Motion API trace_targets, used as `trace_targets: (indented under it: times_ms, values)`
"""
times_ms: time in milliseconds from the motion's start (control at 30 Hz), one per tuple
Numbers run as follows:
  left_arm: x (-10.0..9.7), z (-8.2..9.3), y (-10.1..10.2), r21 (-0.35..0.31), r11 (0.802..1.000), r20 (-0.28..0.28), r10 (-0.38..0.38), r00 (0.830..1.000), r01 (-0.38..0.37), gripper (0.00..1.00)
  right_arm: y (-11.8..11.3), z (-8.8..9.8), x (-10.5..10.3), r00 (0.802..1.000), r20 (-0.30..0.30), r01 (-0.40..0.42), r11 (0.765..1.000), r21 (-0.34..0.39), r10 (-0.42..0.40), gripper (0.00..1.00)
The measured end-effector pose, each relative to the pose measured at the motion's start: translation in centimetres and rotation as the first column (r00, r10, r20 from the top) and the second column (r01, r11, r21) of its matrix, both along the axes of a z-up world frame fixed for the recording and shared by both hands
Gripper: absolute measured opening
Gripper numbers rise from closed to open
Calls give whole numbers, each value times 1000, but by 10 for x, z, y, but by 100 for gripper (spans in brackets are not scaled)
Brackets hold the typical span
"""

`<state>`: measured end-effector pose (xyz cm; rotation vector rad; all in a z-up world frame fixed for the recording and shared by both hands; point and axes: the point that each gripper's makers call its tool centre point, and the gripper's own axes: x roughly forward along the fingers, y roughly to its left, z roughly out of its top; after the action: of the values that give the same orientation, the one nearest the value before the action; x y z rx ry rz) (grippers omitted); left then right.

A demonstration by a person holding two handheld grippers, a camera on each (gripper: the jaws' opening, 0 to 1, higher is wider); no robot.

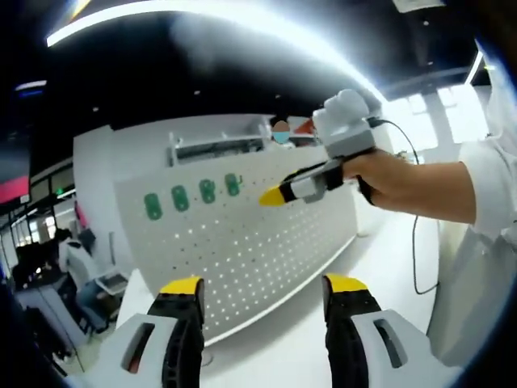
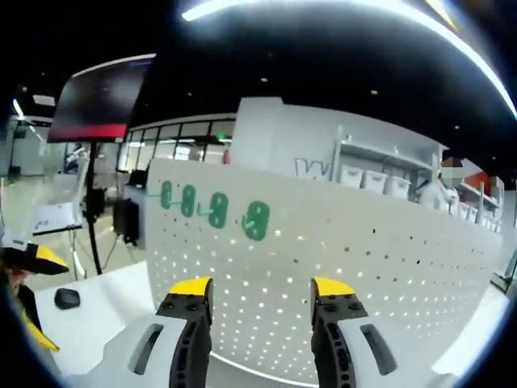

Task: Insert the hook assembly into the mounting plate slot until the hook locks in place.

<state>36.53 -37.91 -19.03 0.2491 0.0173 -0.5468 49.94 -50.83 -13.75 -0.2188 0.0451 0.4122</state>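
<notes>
A white perforated mounting plate (image 1: 242, 242) stands upright on the white table, with several green hook assemblies (image 1: 208, 191) in a row near its upper left. My left gripper (image 1: 264, 284) faces it, open with nothing between the jaws. A hand carries my right gripper (image 1: 273, 196) in front of the plate's upper middle. In the right gripper view the plate (image 2: 388, 267) is close ahead and the green hooks (image 2: 257, 220) sit above and left of the jaws. My right gripper (image 2: 262, 288) is open and holds nothing. Yellow fingertips (image 2: 36, 257) of the left gripper show at the left edge.
A small black object (image 2: 67, 298) lies on the table (image 2: 105, 315) left of the plate. A dark screen on a stand (image 2: 101, 101) rises behind it. Shelves with white bins (image 2: 371, 179) stand behind the plate. A black cable (image 1: 416, 242) hangs beside the person's white sleeve (image 1: 493, 178).
</notes>
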Motion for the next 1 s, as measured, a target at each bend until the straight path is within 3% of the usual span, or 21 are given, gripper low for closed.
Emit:
trace_targets:
  times_ms: [333,700,1000]
  values:
    - [4,16,-6,-32,999,17,44,999,-44,63,-17,7,-39,989,8,-145,989,-23,145,55]
    - [0,26,-15,-47,995,13,86,996,-85,66,-49,7,-74,979,-7,-202,979,7,202,61]
    - [-10,31,-16,-100,985,5,143,990,-142,67,-58,-2,-100,964,-17,-263,963,58,264,69]
